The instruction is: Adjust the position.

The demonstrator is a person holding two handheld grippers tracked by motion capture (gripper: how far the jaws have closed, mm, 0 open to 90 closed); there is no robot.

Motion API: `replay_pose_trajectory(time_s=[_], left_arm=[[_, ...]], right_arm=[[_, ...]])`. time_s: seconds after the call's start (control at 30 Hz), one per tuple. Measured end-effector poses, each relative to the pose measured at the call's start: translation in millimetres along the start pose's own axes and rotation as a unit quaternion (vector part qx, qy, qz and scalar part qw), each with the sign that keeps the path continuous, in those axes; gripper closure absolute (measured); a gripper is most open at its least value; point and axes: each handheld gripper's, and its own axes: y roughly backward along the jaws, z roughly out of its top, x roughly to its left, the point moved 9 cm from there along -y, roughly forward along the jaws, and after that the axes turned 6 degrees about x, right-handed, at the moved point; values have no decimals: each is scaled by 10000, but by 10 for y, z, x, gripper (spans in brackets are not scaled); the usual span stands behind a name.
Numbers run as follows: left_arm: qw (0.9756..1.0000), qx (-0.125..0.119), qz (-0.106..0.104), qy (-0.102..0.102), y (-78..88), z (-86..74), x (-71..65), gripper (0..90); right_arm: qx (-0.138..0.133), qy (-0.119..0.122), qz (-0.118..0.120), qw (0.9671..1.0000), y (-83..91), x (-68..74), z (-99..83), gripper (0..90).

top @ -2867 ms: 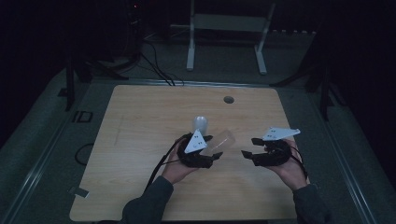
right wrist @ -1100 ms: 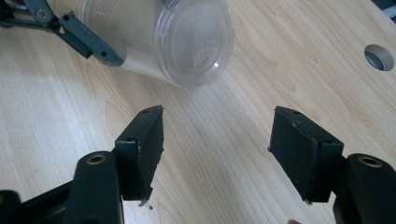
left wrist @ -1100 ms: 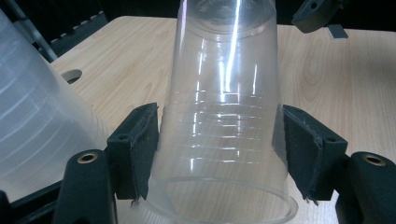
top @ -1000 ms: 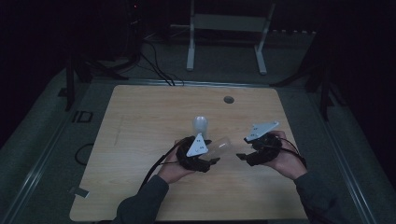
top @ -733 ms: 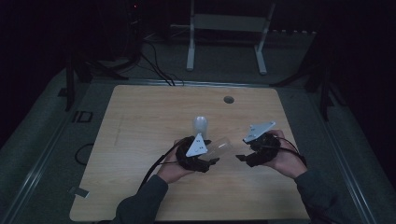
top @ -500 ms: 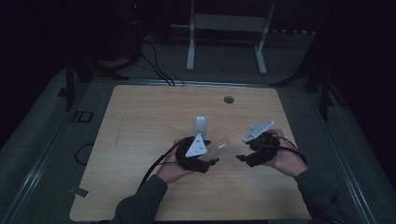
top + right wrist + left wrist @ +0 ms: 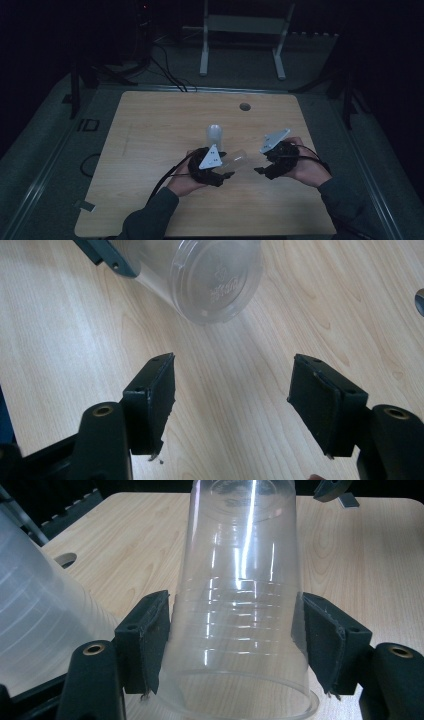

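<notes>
Clear cup (image 7: 240, 605) pinched sideways in left tongs (image 7: 235, 640) just off the bench (image 7: 150, 130), near upright cup (image 7: 214, 136), right tongs (image 7: 232, 400) spread empty beside its base; thin wall, could crush or squirt out.

The clear cup (image 7: 240, 605) is thin, glossy see-through plastic with faint moulded rings and bright streaks of reflection, while the second cup (image 7: 40, 615) beside it looks cloudier and more frosted. The table (image 7: 150, 130) is pale wood-grain laminate, smooth with a soft sheen. The left gripper (image 7: 232, 640) and right gripper (image 7: 232, 400) are matt black plastic, their pads (image 7: 320, 400) a dull, slightly rough rubbery facing with frayed edges and brass-coloured metal screw eyes below.
</notes>
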Motion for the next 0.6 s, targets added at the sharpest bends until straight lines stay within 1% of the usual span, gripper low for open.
replay_pose_trajectory(time_s=[0.2, 0.6], left_arm=[[10000, 18, -33, -29, -11, -4, -22, 323], [9997, 106, -123, -158, -34, -17, -75, 323]], right_arm=[[91, 81, 27, 9999, 17, 6, 6, 347], [301, 281, 103, 9991, 6, 41, 13, 339]])
